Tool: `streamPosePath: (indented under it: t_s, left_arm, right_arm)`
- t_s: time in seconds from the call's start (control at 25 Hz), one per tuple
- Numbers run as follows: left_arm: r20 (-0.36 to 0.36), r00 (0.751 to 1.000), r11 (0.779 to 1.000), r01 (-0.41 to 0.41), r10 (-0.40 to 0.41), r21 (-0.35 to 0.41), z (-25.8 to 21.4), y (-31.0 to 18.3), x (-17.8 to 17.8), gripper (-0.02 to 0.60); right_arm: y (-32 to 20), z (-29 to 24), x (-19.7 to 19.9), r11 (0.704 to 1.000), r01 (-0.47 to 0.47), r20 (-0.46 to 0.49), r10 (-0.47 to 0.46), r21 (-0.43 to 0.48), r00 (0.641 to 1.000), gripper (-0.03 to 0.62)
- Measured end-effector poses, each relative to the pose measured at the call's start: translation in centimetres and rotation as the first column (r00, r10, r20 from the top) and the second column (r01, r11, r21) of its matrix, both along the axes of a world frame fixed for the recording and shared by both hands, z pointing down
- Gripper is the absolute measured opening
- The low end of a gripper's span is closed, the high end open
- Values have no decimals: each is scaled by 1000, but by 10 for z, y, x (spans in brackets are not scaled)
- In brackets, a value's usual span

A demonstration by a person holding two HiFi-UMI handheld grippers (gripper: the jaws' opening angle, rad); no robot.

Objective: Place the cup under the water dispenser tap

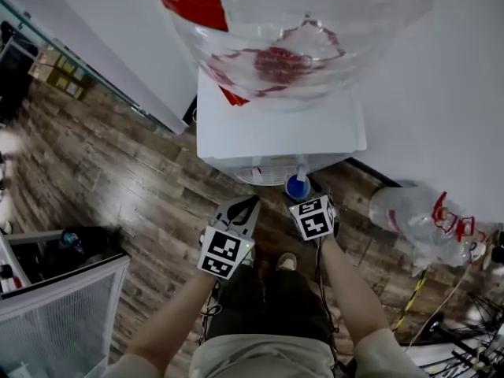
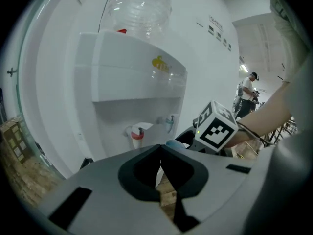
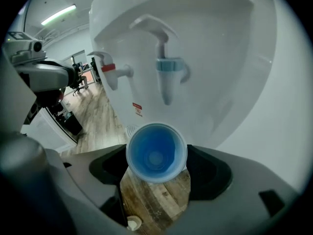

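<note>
The white water dispenser [image 1: 279, 136] stands ahead with its clear bottle [image 1: 299, 30] on top. In the right gripper view its blue tap [image 3: 168, 72] hangs just above and beyond the blue cup [image 3: 156, 152], and the red tap [image 3: 110, 68] is to the left. My right gripper [image 3: 156, 161] is shut on the blue cup [image 1: 297, 186], upright with its mouth toward the camera, close in front of the dispenser's recess. My left gripper [image 1: 249, 205] hovers beside it on the left, its jaws together with nothing between them [image 2: 160, 166].
An empty clear bottle [image 1: 417, 219] lies on the wooden floor [image 1: 118, 179] to the right of the dispenser. A white cabinet [image 1: 63, 305] stands at lower left, cables [image 1: 461, 345] at lower right. A person [image 2: 248, 93] stands far off.
</note>
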State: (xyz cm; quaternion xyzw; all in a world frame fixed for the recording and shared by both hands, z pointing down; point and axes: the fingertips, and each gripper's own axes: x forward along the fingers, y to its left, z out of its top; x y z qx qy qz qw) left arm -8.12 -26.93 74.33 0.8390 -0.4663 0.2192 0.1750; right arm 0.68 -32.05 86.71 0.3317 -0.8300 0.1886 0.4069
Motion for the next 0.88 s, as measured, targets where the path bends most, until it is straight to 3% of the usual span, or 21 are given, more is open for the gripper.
streamPosePath:
  t_s: [0.16, 0.56, 0.88]
  left_arm:
    - [-2, 1000, 1000, 0, 0, -23, 19, -8, 1, 6]
    - [7, 1000, 1000, 2, -2, -23, 31, -11, -3, 6]
    - [15, 1000, 999, 22, -21, -33, 14, -1, -11, 6]
  right_arm:
    - [-19, 23, 0, 999, -35, 4, 35, 2, 999, 371]
    - [-38, 54, -11, 999, -10, -26, 11, 50, 1000, 377]
    - [-31, 54, -10, 996, -83, 19, 84, -30, 996, 448]
